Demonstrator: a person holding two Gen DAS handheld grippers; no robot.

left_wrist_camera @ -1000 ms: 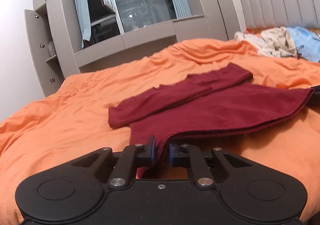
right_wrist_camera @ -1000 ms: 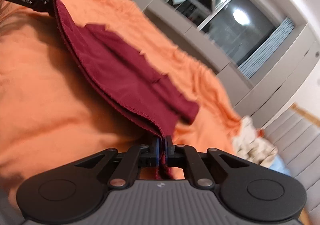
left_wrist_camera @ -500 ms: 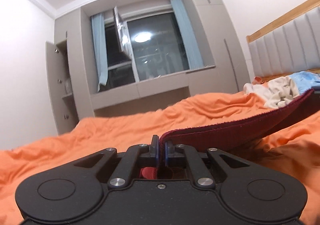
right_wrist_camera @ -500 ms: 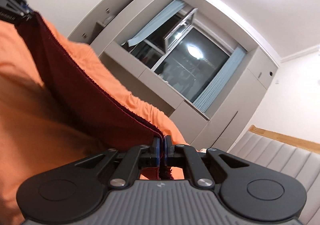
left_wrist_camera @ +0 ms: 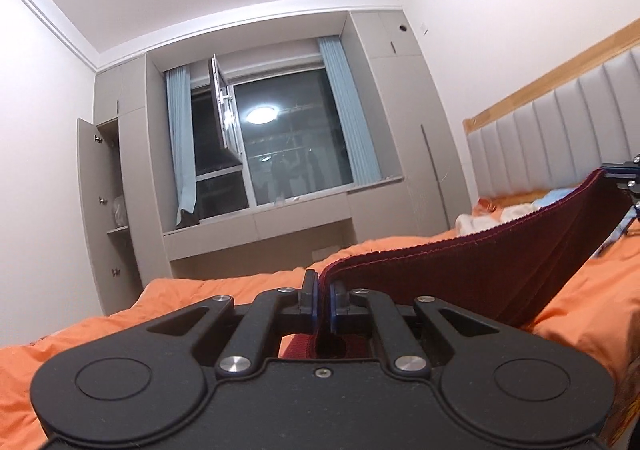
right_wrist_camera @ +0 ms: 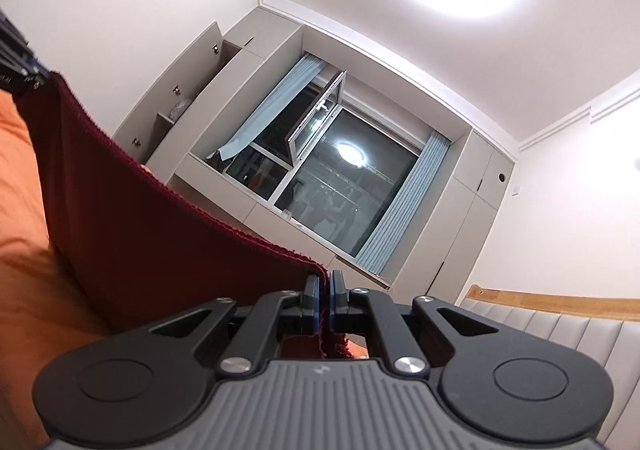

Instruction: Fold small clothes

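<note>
Both grippers clamped on the same dark red garment [left_wrist_camera: 472,274], 1 corner each. Left gripper [left_wrist_camera: 323,292]: the 2 fingers nearly together with the cloth edge pinched between the blue pads, fabric bunched below the pinch. Right gripper [right_wrist_camera: 323,290]: same narrow pinch, frayed red corner poking out under the pads. Garment is off the orange bedsheet [left_wrist_camera: 224,290] along its top hem, stretched in a sagging line between the 2 grippers; lower part hangs toward the sheet, can't tell if it touches. In the left wrist view the hem runs from the left gripper up and right to the right gripper's tip [left_wrist_camera: 624,173] at the frame edge; in the right wrist view the left gripper's tip [right_wrist_camera: 18,67] sits at the far left with the cloth coming off it. Beyond the garment, toward the padded headboard [left_wrist_camera: 560,129], a heap of pale and blue clothes [left_wrist_camera: 516,211] lies on the sheet. Window [left_wrist_camera: 280,141] with 1 sash swung open is behind the garment, far side of the bed.
</note>
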